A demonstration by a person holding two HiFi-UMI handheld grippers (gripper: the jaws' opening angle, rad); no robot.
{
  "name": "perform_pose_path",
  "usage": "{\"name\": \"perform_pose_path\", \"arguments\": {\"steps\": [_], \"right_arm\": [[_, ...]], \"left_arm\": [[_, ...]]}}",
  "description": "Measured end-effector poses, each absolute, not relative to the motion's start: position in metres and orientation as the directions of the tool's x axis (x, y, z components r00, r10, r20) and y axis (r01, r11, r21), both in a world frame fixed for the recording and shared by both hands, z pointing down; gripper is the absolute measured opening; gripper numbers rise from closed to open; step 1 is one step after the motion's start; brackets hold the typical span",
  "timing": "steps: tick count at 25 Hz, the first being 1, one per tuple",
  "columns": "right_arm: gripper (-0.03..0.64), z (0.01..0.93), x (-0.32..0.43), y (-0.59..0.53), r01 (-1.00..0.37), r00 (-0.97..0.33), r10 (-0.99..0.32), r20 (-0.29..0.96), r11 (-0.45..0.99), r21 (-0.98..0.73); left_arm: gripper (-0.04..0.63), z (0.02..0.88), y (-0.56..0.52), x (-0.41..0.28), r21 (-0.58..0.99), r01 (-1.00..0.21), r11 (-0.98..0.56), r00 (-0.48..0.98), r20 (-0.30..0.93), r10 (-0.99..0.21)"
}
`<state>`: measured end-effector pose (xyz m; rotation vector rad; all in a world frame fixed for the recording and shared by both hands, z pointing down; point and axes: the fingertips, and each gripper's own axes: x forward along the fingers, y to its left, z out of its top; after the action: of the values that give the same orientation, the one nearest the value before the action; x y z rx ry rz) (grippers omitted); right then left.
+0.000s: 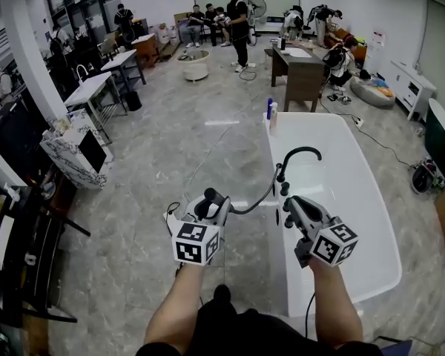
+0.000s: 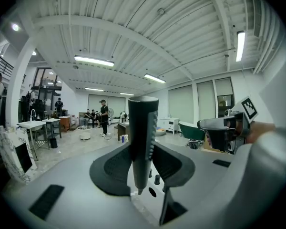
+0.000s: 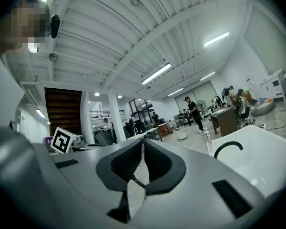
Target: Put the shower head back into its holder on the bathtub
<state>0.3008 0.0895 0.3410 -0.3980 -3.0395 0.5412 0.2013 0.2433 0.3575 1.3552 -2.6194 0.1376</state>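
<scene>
The left gripper (image 1: 211,205) is clamped on the shower head (image 2: 143,128): its two dark pads (image 2: 109,168) press against either side of the dark handle, which stands upright between them with its narrow end pointing down toward the gripper body. The right gripper (image 3: 143,144) has its jaws drawn together at the tips with only a thin slit below, and a thin dark line, apparently the hose (image 1: 256,202), crosses low in that slit; whether the pads actually pinch it cannot be told. In the head view the shower head sits in the left gripper over the grey floor (image 1: 170,147), just beside the left rim of the white bathtub (image 1: 386,228), with the hose curving from it across to the black fittings (image 1: 284,190) on the tub's rim. The right gripper hangs over that rim, near those fittings and below the curved black spout (image 1: 300,153). Each gripper carries a cube (image 1: 195,243) with black-and-white square markers, patterns rather than letters. Two bottles (image 1: 271,113), one blue and one white, stand at the tub's far end; any print on them is too small to read. Beyond them are a brown desk (image 1: 304,69) and a group of people (image 1: 215,21)
</scene>
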Motion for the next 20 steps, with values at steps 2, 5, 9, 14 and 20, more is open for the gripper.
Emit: {"name": "perform_pose_path", "arguments": {"steps": [2,5,9,14,20], "right_arm": [[0.035,0.348,0.296,0.094,0.258,-0.962,0.273,-0.008,0.899,-0.353],[0.07,0.349,0.285,0.096,0.276,-0.957,0.291,-0.013,0.892,-0.357],[0.078,0.348,0.269,0.088,0.274,-0.958,0.286,-0.023,0.891,-0.362],[0.078,0.345,0.238,0.08,0.265,-0.962,0.271,-0.04,0.885,-0.383],[0.078,0.348,0.189,0.078,0.254,-0.963,0.27,-0.01,0.891,-0.376]], "left_arm": [[0.147,0.362,0.245,0.198,0.007,-0.812,0.583,-0.568,0.215,-0.794],[0.147,0.365,0.244,0.186,0.005,-0.806,0.591,-0.576,0.222,-0.787],[0.147,0.366,0.239,0.167,-0.001,-0.808,0.59,-0.575,0.221,-0.788],[0.147,0.364,0.233,0.134,-0.005,-0.815,0.579,-0.567,0.213,-0.796],[0.147,0.367,0.227,0.083,0.005,-0.823,0.569,-0.554,0.217,-0.804]]}}
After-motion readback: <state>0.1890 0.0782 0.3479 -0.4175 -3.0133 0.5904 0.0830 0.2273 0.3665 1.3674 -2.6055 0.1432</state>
